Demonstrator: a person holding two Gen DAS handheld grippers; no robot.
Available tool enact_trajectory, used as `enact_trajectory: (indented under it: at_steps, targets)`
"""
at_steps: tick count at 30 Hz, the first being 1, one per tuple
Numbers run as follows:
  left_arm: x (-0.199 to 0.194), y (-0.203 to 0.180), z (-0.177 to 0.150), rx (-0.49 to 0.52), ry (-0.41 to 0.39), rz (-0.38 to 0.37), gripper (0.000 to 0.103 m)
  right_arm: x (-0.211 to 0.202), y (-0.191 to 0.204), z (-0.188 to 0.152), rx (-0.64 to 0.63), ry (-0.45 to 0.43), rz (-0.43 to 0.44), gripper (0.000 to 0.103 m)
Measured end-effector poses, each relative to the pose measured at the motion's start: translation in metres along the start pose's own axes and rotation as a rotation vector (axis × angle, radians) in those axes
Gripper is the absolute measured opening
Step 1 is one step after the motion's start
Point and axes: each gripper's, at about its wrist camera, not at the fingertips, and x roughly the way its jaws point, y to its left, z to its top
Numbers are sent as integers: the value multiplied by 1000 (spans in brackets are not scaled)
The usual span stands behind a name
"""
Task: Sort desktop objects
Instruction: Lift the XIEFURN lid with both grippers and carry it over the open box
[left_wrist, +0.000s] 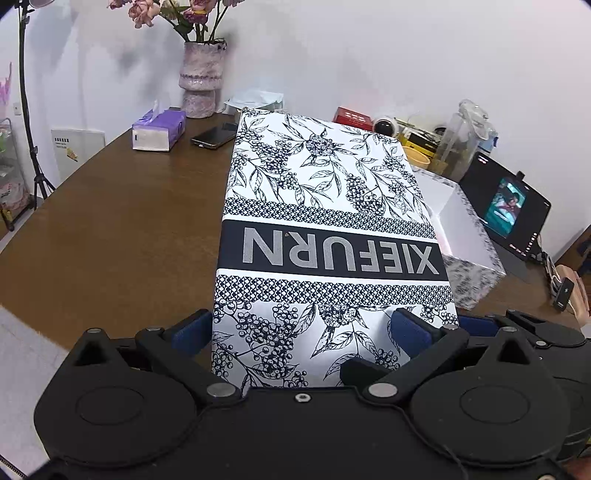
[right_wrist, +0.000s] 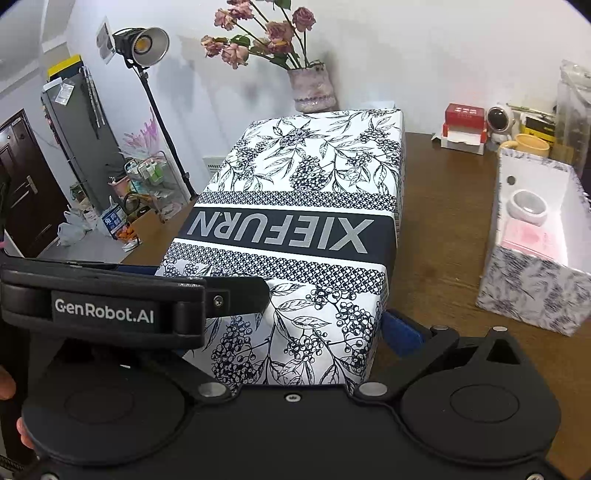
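A long box lid (left_wrist: 325, 206) (right_wrist: 295, 206), white with dark leaf print and a "XIEFURN" band, fills the middle of both views above the brown table (left_wrist: 110, 221). My left gripper (left_wrist: 301, 332) is open wide: its left finger (left_wrist: 192, 332) sits beside the lid's left edge and its right finger (left_wrist: 410, 332) lies over the lid's top. My right gripper (right_wrist: 295, 339) is also spread wide, with its right finger (right_wrist: 402, 332) beside the lid's right edge. Its left finger is hidden behind the left gripper's body (right_wrist: 110, 306). I cannot tell whether the lid touches the table.
The matching open box base (left_wrist: 476, 266) (right_wrist: 532, 295) stands to the right and holds a white round piece (right_wrist: 526, 208) and pink paper (right_wrist: 528, 236). At the back are a tissue pack (left_wrist: 159, 131), phone (left_wrist: 214, 136), flower vase (left_wrist: 201, 81), tablet (left_wrist: 506, 206), red box (right_wrist: 463, 114) and yellow mug (right_wrist: 532, 146).
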Motion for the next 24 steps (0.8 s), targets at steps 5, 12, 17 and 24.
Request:
enact_trajectory:
  at_steps: [5, 12, 17, 24]
  targets:
    - [-18, -23, -17, 6, -13, -4, 102, -33, -3, -17, 3, -19, -8, 103]
    - [-33, -63, -34, 24, -38, -30, 102, -75, -17, -35, 16, -64, -44, 103]
    - [-40, -87, -41, 43, -44, -68, 102, -101, -36, -45, 36, -94, -85, 103]
    - [-33, -87, -37, 93, -42, -132, 102, -120, -71, -45, 76, -130, -154, 103]
